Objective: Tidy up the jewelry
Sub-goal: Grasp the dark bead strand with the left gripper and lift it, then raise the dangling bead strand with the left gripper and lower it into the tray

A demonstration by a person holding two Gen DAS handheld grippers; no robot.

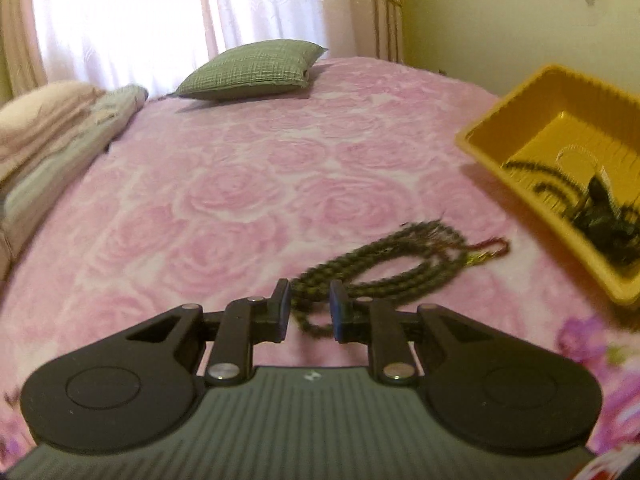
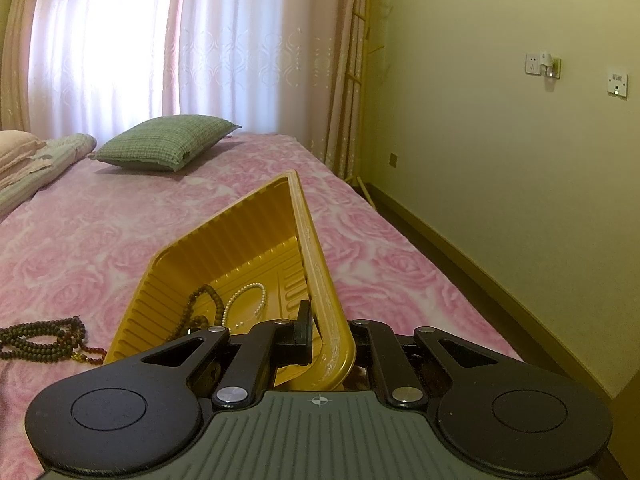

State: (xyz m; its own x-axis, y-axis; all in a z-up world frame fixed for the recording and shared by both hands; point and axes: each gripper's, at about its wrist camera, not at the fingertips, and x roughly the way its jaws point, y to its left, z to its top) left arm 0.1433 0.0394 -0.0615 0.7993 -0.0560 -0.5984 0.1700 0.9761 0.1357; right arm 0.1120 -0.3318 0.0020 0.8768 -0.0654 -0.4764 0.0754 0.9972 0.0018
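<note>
Loosely coiled, the dark bead necklace (image 1: 384,264) lies on the pink bedspread (image 1: 224,200) near its right edge, just left of the yellow tray (image 1: 516,104). Its loops stretch in a long oval that runs from the left gripper (image 1: 310,310) up and rightward toward the tray, and a short reddish tassel end (image 1: 494,246) points at the tray's near wall. The beads are small, round and matt, dark green-brown, strung in several strands that overlap.

The left gripper's jaws stand a little apart and are not widening further by any clear amount; the nearest loop of the necklace shows in the gap between the blue pads (image 1: 285,312), but the pads do not press on it. Whether they touch it cannot be told through the blur.

The tray is thin ribbed plastic, rectangular with rounded corners and sloping walls. The right gripper (image 2: 320,336) is clamped on the rim of its near right corner, one finger inside the wall and the other outside. Inside lie a brown bead string (image 2: 200,308) and a white pearl strand (image 2: 248,300), both on the tray's floor near the gripped corner.

The bedspread is plush with a raised rose pattern. At its far end a green checked cushion (image 2: 164,142) rests flat, and folded bedding (image 1: 60,136) is heaped along the left edge. Sheer pink curtains (image 2: 160,40) hang behind, and a yellow wall (image 2: 500,160) with sockets stands to the right.
</note>
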